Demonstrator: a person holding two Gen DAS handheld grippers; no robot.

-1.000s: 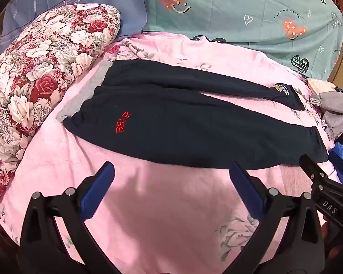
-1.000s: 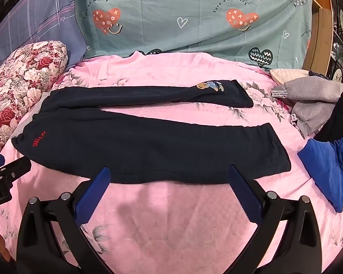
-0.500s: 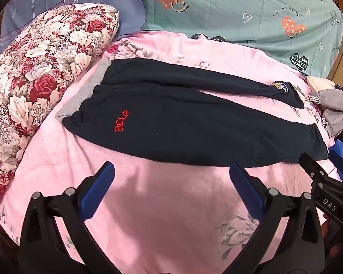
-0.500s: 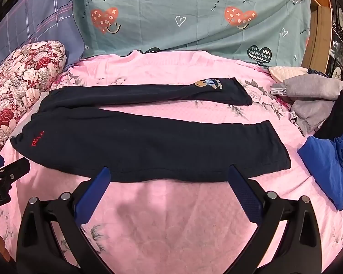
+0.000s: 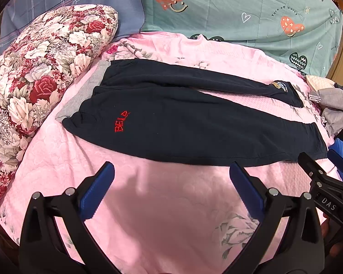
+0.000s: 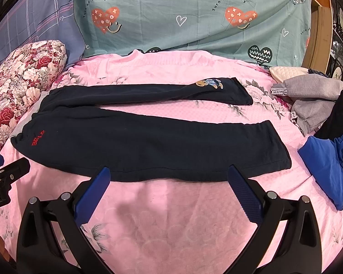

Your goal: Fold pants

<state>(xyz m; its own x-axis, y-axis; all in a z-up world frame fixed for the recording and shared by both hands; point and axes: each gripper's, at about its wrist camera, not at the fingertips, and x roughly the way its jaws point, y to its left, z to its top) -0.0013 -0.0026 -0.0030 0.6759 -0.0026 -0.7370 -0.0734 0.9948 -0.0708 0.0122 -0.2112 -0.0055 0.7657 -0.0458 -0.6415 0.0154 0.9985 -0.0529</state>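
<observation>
Nearest to us, both tools hang over bare pink bedspread point(image 6: 171, 228). Our left gripper point(image 5: 171, 187) is released, jaws spread wide with nothing between them, and our right gripper point(image 6: 169, 189) is just as wide and empty.

Just ahead of both sets of fingertips lie the pants point(image 6: 137, 141), dark navy, spread flat across the bed. The near leg point(image 5: 217, 137) runs crosswise in front of us, its lower edge almost at the right gripper's tips. The waistband point(image 5: 80, 118) sits ahead and to the left of the left gripper; the near cuff point(image 6: 274, 148) lies ahead and to the right of the right gripper. Beyond, the far leg point(image 6: 148, 93) angles away, leaving a wedge of pink between the two.

We judge the fabric soft, limp and fairly light, likely a fleece knit: it will sag and drape when lifted, not slide. We would pinch the hems, waistband edge with the left and near cuff with the right, taking both layers.

Farther right sits a pile of other clothes point(image 6: 320, 96).
</observation>
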